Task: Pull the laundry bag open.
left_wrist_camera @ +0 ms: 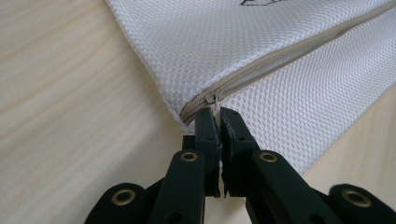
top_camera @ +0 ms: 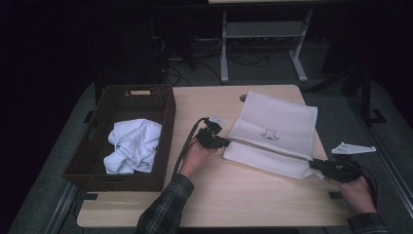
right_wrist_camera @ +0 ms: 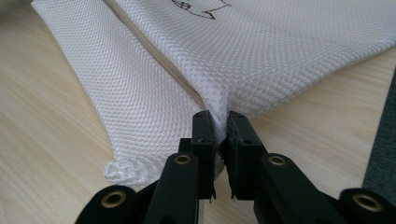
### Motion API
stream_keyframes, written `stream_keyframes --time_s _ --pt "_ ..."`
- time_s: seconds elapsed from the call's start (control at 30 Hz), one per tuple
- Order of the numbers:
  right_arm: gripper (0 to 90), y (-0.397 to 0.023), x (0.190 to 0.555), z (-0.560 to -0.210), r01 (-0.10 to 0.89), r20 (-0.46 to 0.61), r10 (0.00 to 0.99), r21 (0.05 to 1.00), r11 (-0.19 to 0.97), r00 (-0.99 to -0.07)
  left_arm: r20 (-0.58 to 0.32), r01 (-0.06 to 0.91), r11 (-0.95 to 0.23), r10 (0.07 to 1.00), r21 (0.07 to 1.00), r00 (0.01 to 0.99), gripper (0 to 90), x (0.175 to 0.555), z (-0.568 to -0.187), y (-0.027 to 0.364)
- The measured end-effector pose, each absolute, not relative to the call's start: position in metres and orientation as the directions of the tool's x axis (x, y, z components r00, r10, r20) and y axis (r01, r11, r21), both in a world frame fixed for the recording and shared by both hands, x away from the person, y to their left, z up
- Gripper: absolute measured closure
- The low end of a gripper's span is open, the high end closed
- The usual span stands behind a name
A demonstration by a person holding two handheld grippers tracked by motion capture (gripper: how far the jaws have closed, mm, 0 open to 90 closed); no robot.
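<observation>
- A white mesh laundry bag (top_camera: 275,129) is laid flat on the right half of the wooden table (top_camera: 229,195), with a small black drawing printed on its upper face.
- A beige zipper (left_wrist_camera: 261,65) is seen running along the bag, from its left corner toward its right corner.
- The left gripper (top_camera: 220,142) is closed on the small metal zipper pull (left_wrist_camera: 215,100) at the bag's left end, the jaws being pressed nearly together on it.
- The right gripper (top_camera: 317,165) is clamped on bunched mesh at the bag's near right corner (right_wrist_camera: 219,105).
- A dark woven basket (top_camera: 100,170) is placed on the table's left side, well apart from the bag, and crumpled white cloth (top_camera: 132,145) is held inside it.
</observation>
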State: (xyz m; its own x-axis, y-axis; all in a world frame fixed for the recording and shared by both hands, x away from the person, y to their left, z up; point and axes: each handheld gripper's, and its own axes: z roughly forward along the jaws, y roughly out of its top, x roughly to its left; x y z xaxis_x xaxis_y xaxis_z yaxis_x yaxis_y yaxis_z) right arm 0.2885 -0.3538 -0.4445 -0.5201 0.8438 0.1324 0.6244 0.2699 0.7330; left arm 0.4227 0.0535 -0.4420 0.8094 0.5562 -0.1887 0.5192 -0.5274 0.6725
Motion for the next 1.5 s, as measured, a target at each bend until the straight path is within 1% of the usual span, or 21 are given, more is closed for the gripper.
stream_keyframes --time_s 0.27,0.63,0.8,0.87,1.03,1.17,1.23,1.33,1.4,1.5 --pt "81.0 -0.358 0.3 -0.451 0.632 0.114 0.864 0.73 0.262 -0.491 -0.201 0.515 -0.505 0.551 0.693 0.81 86.2 0.446 -0.445 0.043" --pt "79.9 -0.367 0.309 -0.462 0.666 0.104 0.892 0.704 0.247 -0.44 -0.192 0.517 -0.538 0.546 0.666 0.816 86.2 0.464 -0.456 0.022" --pt "76.4 -0.369 0.31 -0.465 0.676 0.104 0.9 0.698 0.237 -0.423 -0.199 0.523 -0.531 0.549 0.667 0.812 85.2 0.468 -0.463 0.018" --pt "70.6 -0.368 0.31 -0.467 0.68 0.106 0.902 0.696 0.233 -0.418 -0.196 0.52 -0.524 0.551 0.674 0.811 79.5 0.469 -0.462 0.019" --pt "46.3 -0.367 0.309 -0.466 0.663 0.106 0.908 0.718 0.213 -0.406 -0.205 0.533 -0.504 0.568 0.68 0.798 49.7 0.468 -0.459 0.023" --pt "35.4 -0.363 0.309 -0.466 0.652 0.119 0.901 0.73 0.205 -0.417 -0.207 0.531 -0.487 0.571 0.693 0.794 36.2 0.462 -0.456 0.029" --pt "30.8 -0.36 0.308 -0.464 0.643 0.132 0.899 0.742 0.189 -0.417 -0.197 0.527 -0.492 0.574 0.693 0.795 32.4 0.458 -0.454 0.032" --pt "26.6 -0.356 0.306 -0.461 0.628 0.133 0.894 0.755 0.189 -0.428 -0.202 0.539 -0.492 0.582 0.683 0.787 27.9 0.454 -0.449 0.036" --pt "25.2 -0.353 0.305 -0.459 0.622 0.131 0.891 0.759 0.192 -0.434 -0.226 0.552 -0.481 0.579 0.681 0.783 24.6 0.451 -0.447 0.039" --pt "23.5 -0.35 0.303 -0.457 0.614 0.136 0.886 0.766 0.19 -0.444 -0.215 0.546 -0.501 0.574 0.671 0.79 20.7 0.444 -0.444 0.04"
